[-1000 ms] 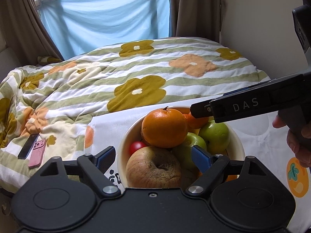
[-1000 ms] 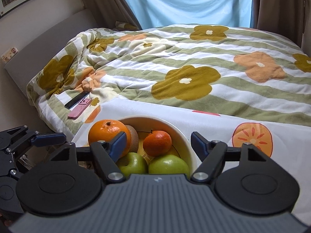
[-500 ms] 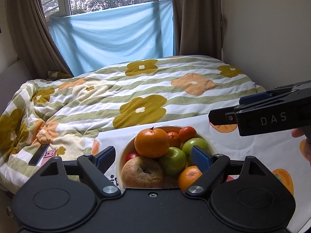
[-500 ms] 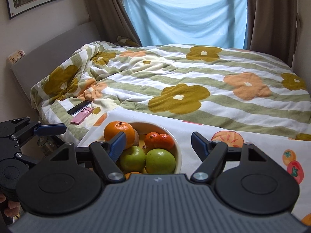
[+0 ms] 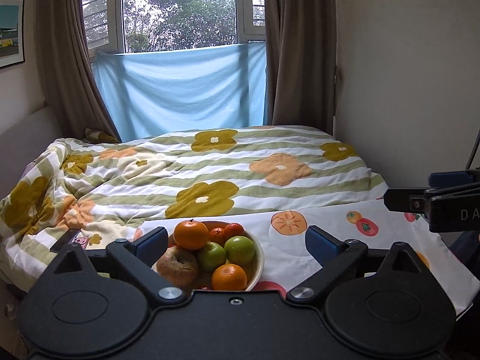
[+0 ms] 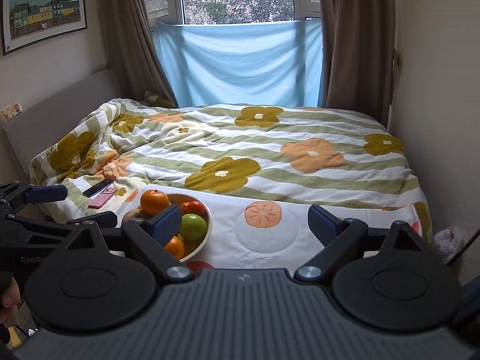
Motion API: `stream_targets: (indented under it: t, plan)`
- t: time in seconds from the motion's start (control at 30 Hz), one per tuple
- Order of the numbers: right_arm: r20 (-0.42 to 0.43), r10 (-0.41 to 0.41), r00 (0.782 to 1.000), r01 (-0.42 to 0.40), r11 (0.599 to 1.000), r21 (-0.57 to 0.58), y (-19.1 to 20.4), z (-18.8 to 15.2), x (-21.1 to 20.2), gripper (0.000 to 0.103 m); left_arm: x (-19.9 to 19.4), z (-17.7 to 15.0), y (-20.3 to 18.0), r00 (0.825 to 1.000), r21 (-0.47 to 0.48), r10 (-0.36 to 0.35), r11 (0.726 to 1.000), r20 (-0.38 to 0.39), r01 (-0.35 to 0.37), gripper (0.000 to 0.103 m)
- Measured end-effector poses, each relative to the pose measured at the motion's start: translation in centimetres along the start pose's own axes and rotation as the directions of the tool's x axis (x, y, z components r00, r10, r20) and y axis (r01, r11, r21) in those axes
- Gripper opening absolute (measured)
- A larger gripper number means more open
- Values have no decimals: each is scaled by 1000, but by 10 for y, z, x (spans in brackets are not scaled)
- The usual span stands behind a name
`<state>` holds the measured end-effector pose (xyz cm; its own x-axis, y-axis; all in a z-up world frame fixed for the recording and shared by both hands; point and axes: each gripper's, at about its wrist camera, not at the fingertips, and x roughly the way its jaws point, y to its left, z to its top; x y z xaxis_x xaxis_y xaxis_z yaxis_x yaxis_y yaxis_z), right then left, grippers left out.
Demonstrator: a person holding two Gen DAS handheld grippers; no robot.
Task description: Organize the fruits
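A: Where's the fruit?

B: All heaped in the bowl (image 5: 257,265) on the table (image 5: 303,258), near the edge that meets the bed (image 5: 228,165). Big orange (image 5: 191,234) on top at the bowl's bed side, two green apples (image 5: 239,250) mid-bowl, smaller orange (image 5: 229,276) at the near rim, a brown fruit (image 5: 177,264) beside it.

A: Jaws?

B: Left gripper (image 5: 235,242) opening, nearly full width, nothing between the jaws. Right gripper (image 6: 244,221) same, opening wide and empty. Both are above the bowl and clear of it.

A: Looks done, or about to pull one?

B: Can't tell. If picking: take the top orange first; it's exposed. Come in from above, jaws straddling its widest part, close gently. The lower fruit carries the pile, so digging there could roll things out.

A: Other arm?

B: Keep it clear of the bowl's far side. Phones (image 6: 102,193) on the bed beside the bowl, avoid them.
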<state>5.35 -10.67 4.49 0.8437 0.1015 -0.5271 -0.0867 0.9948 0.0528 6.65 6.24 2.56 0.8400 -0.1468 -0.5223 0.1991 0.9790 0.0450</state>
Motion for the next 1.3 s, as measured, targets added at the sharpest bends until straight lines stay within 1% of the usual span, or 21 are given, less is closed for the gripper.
stream_targets:
  t: [0.07,0.13,0.27,0.4,0.53,1.03,1.3]
  plan:
    - [1,-51,999,51,999,4,-7,-7,-15,103,-12,-2,-6,1000,-1,6,1000,5,-6,102]
    - [14,-103,995,103,995,8,-11,-18,-30,103,-21,-6,-10,1000,1,28,1000,5,-28,103]
    - [-7,-153,988,153,988,15,-19,-36,-50,103,-36,-15,-19,999,-20,48,999,1,-48,103]
    - [-37,-167,985,168,985,34,-26,-49,-59,103,-45,-22,-24,998,-48,54,997,-7,-55,103]
    - [-54,-181,982,184,982,39,-27,-54,-64,103,-50,-24,-26,998,-37,65,997,-7,-65,103]
    - [-56,-174,983,177,983,55,-28,-53,-68,103,-55,-25,-30,998,-28,60,998,11,-60,103]
    - [-60,-175,983,179,982,66,-29,-53,-67,103,-56,-27,-34,997,-11,74,997,13,-74,103]
